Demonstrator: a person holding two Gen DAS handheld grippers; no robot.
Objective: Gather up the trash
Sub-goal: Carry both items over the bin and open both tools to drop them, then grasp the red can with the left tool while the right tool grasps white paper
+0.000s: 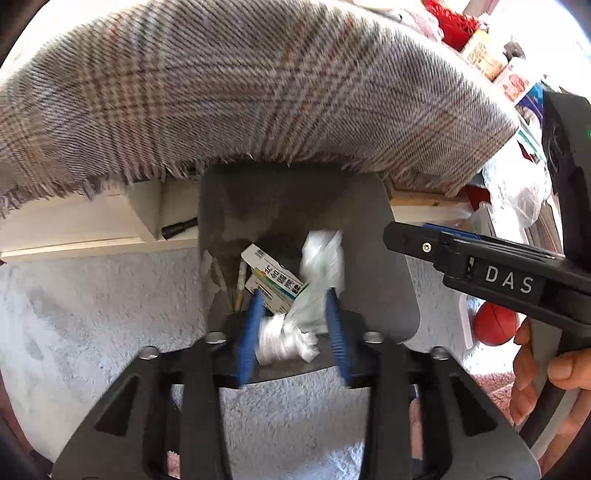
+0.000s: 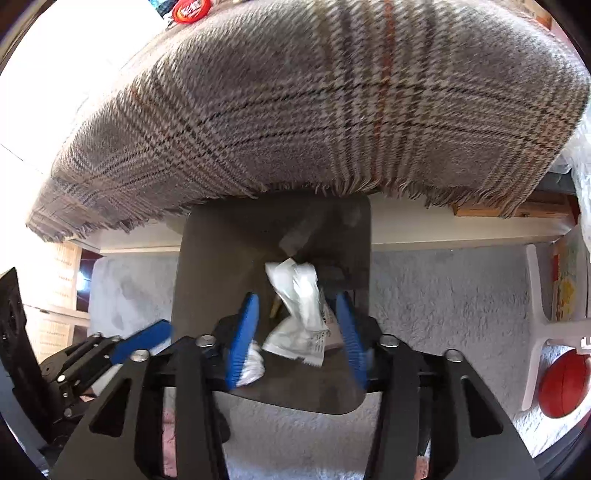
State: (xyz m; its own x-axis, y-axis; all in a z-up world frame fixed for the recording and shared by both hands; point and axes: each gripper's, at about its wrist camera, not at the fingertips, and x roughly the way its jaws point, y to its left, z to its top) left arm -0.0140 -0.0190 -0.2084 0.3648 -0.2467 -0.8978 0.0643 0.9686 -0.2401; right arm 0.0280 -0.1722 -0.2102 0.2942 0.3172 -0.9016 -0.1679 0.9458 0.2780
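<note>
Bin: we see a grey square-mouthed plastic trash bin (image 1: 373, 258) on pale shag carpet (image 1: 92, 302), under a plaid fringed blanket (image 1: 240, 92).
L claw (image 1: 293, 325): released; crumpled white plastic wrapper (image 1: 284, 339) betw. pads, blurred, over bin mouth.
R claw (image 2: 295, 332): released; white paper packet (image 2: 301, 314) betw. pads, long axis pointing into bin.
Contents: printed white carton (image 1: 273, 277), tilted.

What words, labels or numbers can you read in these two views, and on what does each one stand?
"DAS": white letters on the right gripper.
Box in the bin: coloured print, too blurred to read.
White wrapper: small black print, too small to read.
Red lid: label blurred.
Shelf packages: unreadable.
</note>
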